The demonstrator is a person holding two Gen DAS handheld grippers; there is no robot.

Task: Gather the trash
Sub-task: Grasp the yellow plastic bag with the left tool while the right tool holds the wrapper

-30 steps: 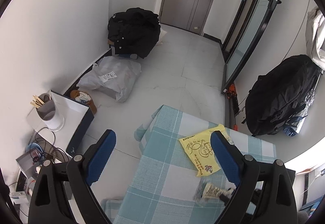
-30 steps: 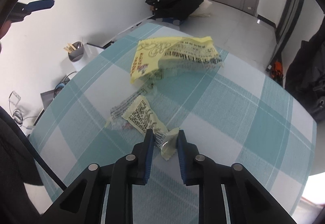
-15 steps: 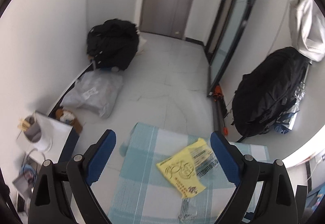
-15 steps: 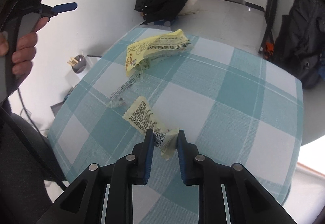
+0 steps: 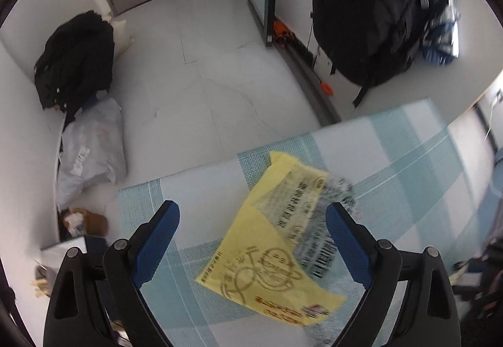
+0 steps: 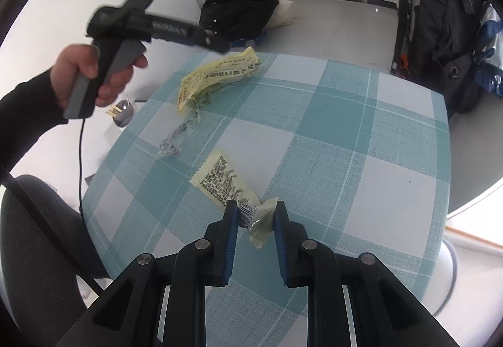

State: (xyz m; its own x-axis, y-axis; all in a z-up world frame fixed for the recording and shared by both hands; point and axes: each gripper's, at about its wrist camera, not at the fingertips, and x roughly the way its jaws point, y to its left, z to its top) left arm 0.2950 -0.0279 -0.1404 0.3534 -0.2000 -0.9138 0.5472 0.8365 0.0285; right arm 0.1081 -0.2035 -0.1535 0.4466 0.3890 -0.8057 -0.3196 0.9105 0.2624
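Observation:
A yellow plastic bag (image 5: 276, 240) lies on the teal checked tablecloth (image 5: 204, 208); it also shows in the right wrist view (image 6: 217, 76). My left gripper (image 5: 251, 240) is open and hovers above the bag, which sits between its fingers in the view. My right gripper (image 6: 255, 221) is shut on the end of a pale yellow snack wrapper (image 6: 226, 183) and holds it just above the cloth (image 6: 330, 133). A clear crumpled wrapper (image 6: 176, 139) lies between the two.
The table's left and far edges are close. On the floor are a black bag (image 5: 75, 60), a grey sack (image 5: 91, 152) and a large black backpack (image 5: 377, 10) by the glass door. A cup of sticks (image 6: 122, 114) stands on a low white box.
My left gripper has swung down and over the table toward the yellow bag. My right gripper has lifted and pulled back a little, still gripping the snack wrapper.

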